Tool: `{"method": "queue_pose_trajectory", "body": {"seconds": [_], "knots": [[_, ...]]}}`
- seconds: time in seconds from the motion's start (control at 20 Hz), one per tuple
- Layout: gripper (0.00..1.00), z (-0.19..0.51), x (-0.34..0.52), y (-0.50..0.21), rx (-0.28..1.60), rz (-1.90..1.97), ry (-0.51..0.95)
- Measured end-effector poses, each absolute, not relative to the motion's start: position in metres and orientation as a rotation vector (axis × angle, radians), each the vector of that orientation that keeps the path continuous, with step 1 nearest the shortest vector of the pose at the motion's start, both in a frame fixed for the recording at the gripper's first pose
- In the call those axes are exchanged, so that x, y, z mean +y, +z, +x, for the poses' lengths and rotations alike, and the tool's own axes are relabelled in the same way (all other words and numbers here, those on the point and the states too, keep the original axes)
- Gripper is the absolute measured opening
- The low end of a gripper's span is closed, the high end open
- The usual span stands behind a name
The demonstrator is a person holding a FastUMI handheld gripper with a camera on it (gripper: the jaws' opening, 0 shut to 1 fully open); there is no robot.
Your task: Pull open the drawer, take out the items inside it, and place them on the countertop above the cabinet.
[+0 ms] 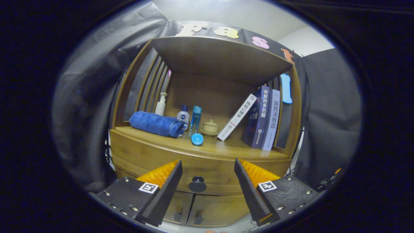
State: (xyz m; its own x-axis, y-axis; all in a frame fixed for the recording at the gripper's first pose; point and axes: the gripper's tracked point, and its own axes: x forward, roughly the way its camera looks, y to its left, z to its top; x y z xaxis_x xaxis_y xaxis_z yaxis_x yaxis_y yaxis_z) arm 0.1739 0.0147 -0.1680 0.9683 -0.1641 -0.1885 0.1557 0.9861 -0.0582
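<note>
Seen along the gripper (pixel 208 181): jaws spread wide and gripping nothing, levelled at a wooden cabinet, with the dark round drawer knob (pixel 197 184) framed in the gap between the fingers and a little beyond their tips. Lined up squarely on the knob, apparently so the jaws can close on either side of it. Held roughly level and facing the cabinet front head-on, slightly below worktop height.

Drawer (pixel 207 176) shut flush with the cabinet front, its contents hidden. Below the knob, two small cabinet doors (pixel 194 210), each with its own little pull.

Above the knob, on the worktop (pixel 226 150): a rolled blue towel (pixel 156 124) up and to the left, a white pump bottle (pixel 160 104) behind it, then a small white bottle with a blue cap (pixel 183 117), a tall clear blue bottle (pixel 195 118), a round blue object (pixel 197 139), possibly a cap or ball and too small to tell, lying nearest the front edge, and a small lidded ceramic cup (pixel 210 127). Up and to the right of the knob, three books (pixel 258 116), one leaning against the other two.

Fits equally a drawer waiting to be pulled and one emptied and pushed closed, some of the worktop things having perhaps come from inside.
</note>
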Motion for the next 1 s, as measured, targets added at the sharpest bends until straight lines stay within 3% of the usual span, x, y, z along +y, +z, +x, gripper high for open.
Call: {"method": "queue_pose_trajectory", "body": {"seconds": [0.4, 0.65, 1.0], "knots": [[0.96, 0.08, -0.016, -0.086, 0.12, 0.016, -0.137], [0.96, 0.028, -0.022, -0.07, 0.104, 0.011, -0.128], [0.96, 0.006, -0.014, -0.054, 0.061, -0.008, -0.107]]}}
